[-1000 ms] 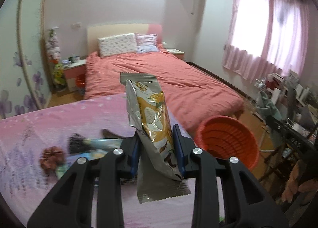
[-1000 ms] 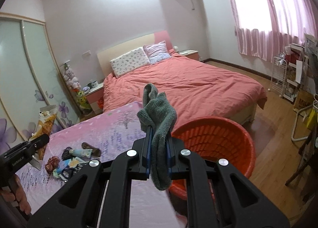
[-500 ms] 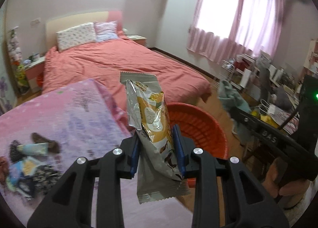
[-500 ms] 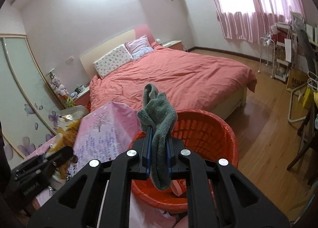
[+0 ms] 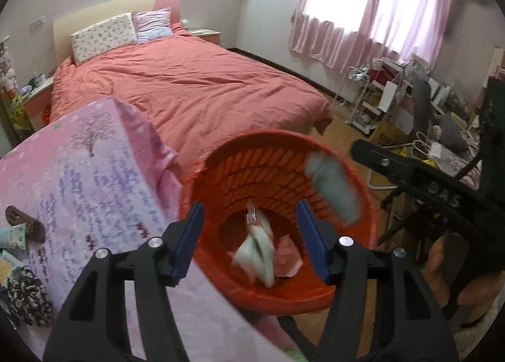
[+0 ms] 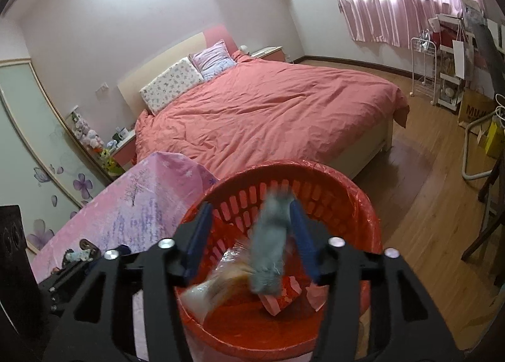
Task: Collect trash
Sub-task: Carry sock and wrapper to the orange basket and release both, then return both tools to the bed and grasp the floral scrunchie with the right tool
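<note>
Both claws spread wide over the basket (image 5: 363, 191) mouth. Left claw (image 5: 251, 237): wrapper (image 5: 257, 248) blurred between its fingers, sock (image 5: 334, 191) blurred ahead-right at the rim, table (image 5: 79, 172) edge close left, right claw (image 5: 419, 179) crossing on the right. Right claw (image 6: 249, 236): sock (image 6: 271, 251) between fingers, wrapper (image 6: 217, 286) below-left.

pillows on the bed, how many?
2. A white floral pillow lies at the head of the red bed, and a pink-lilac pillow sits beside it, nearer the window side. Others might be hidden behind them.
</note>
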